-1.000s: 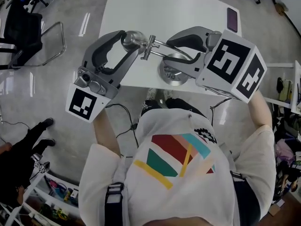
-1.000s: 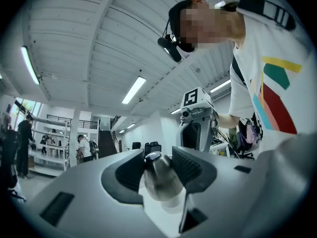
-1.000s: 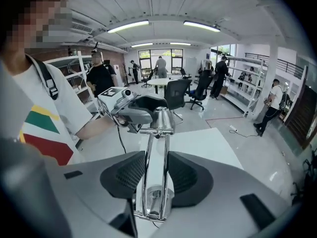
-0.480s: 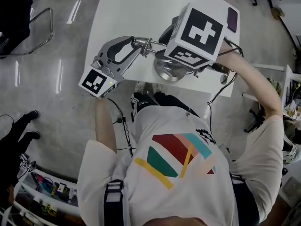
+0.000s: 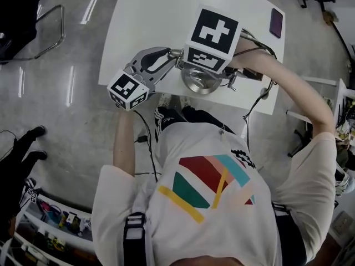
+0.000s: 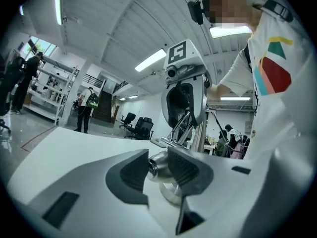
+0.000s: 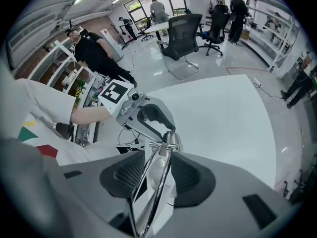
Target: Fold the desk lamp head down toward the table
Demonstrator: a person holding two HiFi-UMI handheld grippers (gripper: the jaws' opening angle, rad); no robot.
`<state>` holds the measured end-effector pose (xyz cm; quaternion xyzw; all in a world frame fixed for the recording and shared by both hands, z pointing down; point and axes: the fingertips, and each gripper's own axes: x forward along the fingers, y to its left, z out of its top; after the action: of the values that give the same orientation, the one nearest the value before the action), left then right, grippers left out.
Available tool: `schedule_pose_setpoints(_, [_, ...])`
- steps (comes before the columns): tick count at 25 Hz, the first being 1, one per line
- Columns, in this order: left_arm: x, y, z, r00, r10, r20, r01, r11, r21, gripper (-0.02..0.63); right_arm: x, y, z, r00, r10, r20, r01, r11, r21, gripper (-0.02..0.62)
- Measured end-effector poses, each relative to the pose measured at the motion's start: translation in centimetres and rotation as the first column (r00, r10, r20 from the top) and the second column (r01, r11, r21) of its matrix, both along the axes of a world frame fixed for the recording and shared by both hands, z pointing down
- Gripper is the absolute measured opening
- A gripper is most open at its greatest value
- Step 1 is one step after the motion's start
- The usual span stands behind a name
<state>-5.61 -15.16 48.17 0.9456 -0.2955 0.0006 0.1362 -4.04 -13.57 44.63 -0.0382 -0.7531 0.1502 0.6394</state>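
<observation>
A chrome desk lamp stands near the front edge of the white table (image 5: 166, 15), its round base (image 5: 201, 83) under my right hand. My left gripper (image 5: 169, 54) lies level at the left; its jaws are closing, with the pads against the small chrome lamp head (image 6: 157, 166). My right gripper (image 5: 208, 60) points steeply down, its marker cube hiding the fingertips in the head view. In the right gripper view it (image 7: 157, 170) is shut on the lamp's thin twin-rod arm (image 7: 159, 162), which runs up to the joint by the lamp head (image 7: 171, 139).
A dark phone (image 5: 274, 22) lies at the table's far right corner. Cables (image 5: 260, 93) hang off the right front edge. An office chair (image 7: 181, 43) stands beyond the table and another chair (image 5: 22, 15) to the left. People stand among shelves in the background.
Both grippers sank toward the table with the lamp. The right gripper tipped to point downward over the arm. The left gripper's jaws narrowed around the lamp head.
</observation>
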Motion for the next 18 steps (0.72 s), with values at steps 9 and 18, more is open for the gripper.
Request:
schedule_pose_setpoints(9, [0.6, 0.7, -0.3, 0.999, -0.032, -0.011, 0.032, 0.999, -0.004, 0.164, 0.6, 0.8, -0.3, 0.997, 0.03, 0.074, -0.03, 1.0, -0.007, 0.158])
schedule_pose_setpoints(18, [-0.5, 0.2, -2.0, 0.982, -0.095, 0.164, 0.081, 0.992, 0.095, 0.12, -0.9, -1.5, -2.4, 0.969, -0.008, 0.246, -0.025, 0.991, 0.132, 0.156])
